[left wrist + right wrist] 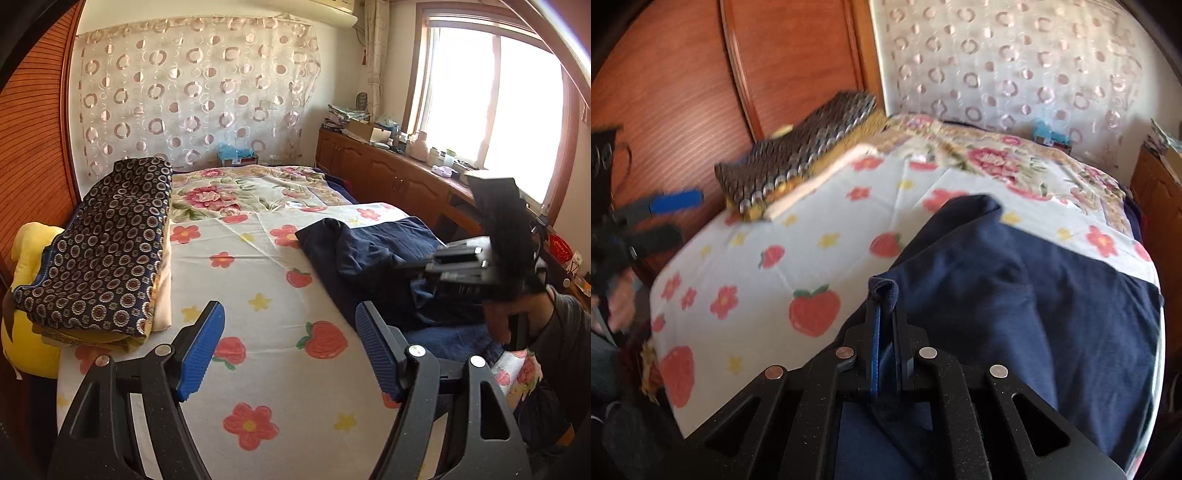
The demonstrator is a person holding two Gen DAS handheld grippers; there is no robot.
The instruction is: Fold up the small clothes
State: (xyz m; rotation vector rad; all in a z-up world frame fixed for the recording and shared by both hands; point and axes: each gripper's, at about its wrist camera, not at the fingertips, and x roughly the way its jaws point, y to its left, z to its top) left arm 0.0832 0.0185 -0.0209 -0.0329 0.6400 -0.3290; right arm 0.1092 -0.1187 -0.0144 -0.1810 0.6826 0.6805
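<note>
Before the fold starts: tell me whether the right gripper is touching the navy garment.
Touching. The right wrist view shows the right gripper with its jaws shut on a fold of the navy garment, cloth pinched between them.

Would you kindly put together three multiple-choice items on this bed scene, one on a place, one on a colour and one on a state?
1. Where does the folded dark patterned blanket lie?
A. on the bed's side by the wooden wardrobe
B. on the window cabinet
C. on the floor

2. What colour is the garment on the bedsheet?
A. red
B. navy blue
C. yellow

3. How do the right tongs stand?
A. wide open over bare sheet
B. shut on the garment's edge
C. shut on the blanket

Answers: 1 A, it rests on the bed beside the wardrobe; 2 B, the cloth is dark blue; 3 B, the fabric's hem is pinched between the closed pads.
</note>
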